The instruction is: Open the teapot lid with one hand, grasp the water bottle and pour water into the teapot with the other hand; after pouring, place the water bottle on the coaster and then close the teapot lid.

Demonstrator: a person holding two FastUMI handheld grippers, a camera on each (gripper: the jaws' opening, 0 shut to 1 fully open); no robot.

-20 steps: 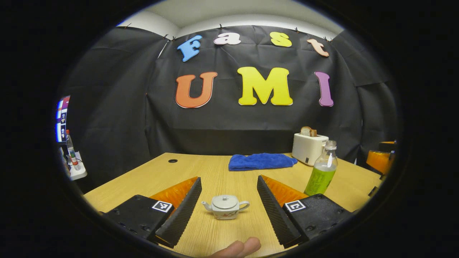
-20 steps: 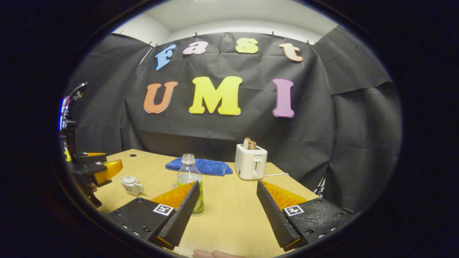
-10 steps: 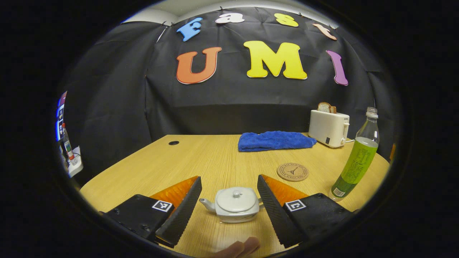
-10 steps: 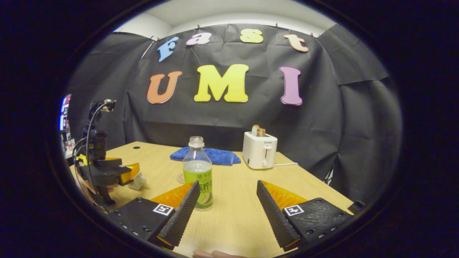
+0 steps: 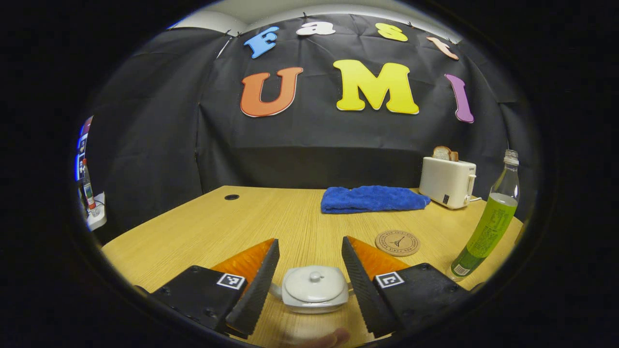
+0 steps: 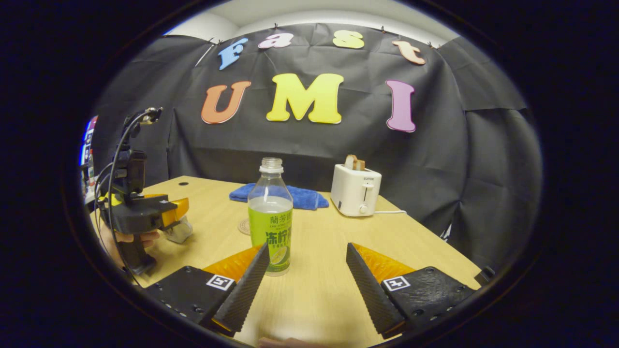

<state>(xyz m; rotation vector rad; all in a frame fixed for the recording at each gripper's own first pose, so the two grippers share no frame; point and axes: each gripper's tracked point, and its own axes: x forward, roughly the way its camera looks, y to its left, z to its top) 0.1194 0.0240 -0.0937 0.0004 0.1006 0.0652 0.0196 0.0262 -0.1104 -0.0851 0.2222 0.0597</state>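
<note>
- The left tongs (image 5: 309,285) had two wedge-shaped fingers with ribbed inner faces, each set in a black block.
- Each block carried a small square black-and-white marker and sunken screws.
- The right tongs (image 6: 307,285) were built the same, with the same markers and screws.
- Seen from the right gripper view, the left tongs (image 6: 169,220) had a black pistol-style handle, a black camera box on top and thin looping black cables.

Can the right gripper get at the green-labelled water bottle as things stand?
Probably yes: the open right gripper faces the uncapped, green-labelled plastic water bottle, which stands upright just ahead, left of centre, nothing between.
</note>
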